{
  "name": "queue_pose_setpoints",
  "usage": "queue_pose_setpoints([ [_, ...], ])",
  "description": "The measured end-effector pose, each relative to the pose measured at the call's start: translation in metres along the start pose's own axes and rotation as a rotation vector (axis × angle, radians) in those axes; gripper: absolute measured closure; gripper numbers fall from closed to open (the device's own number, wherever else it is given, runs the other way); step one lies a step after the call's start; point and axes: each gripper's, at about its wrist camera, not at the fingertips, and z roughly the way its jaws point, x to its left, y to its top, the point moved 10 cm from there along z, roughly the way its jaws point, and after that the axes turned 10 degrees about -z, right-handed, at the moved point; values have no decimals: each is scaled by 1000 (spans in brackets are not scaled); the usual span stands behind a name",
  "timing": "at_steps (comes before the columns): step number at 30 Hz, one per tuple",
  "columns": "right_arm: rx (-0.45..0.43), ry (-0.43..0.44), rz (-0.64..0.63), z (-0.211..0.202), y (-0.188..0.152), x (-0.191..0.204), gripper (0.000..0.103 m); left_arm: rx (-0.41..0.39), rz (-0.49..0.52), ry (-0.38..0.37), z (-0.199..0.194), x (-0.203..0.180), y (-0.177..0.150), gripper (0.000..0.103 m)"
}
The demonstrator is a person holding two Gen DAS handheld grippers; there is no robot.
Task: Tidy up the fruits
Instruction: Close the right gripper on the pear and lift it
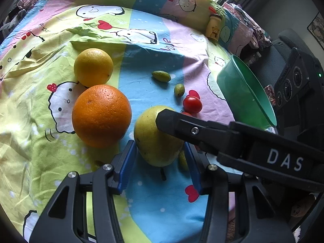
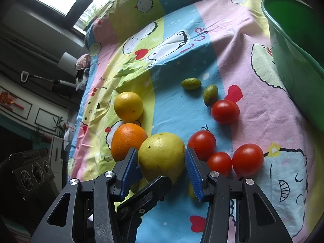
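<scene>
A yellow-green pear lies on the patterned cloth. The blue pads of my left gripper press on its two sides, so that gripper is shut on it. My right gripper is also shut on the pear, pads against both flanks. One black finger of the right gripper lies over the pear's top in the left wrist view. A left finger shows under the pear in the right wrist view. An orange and a yellow citrus sit just left of it.
Several red tomatoes lie right of the pear, two small green fruits farther back. A green bowl stands tilted at the right edge. A yellow jar stands at the back. The cloth is wrinkled.
</scene>
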Motion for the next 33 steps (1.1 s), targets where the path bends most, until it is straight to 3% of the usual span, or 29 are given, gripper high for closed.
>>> queue_pose_setpoints([
  [25,1,-13,-24,0,-3,-1,51,-13,-20,-26,1,1,3,54],
  [33,-38,0,-49,-9,1,8,51,-65,1,-31,-13,-4,9,54],
])
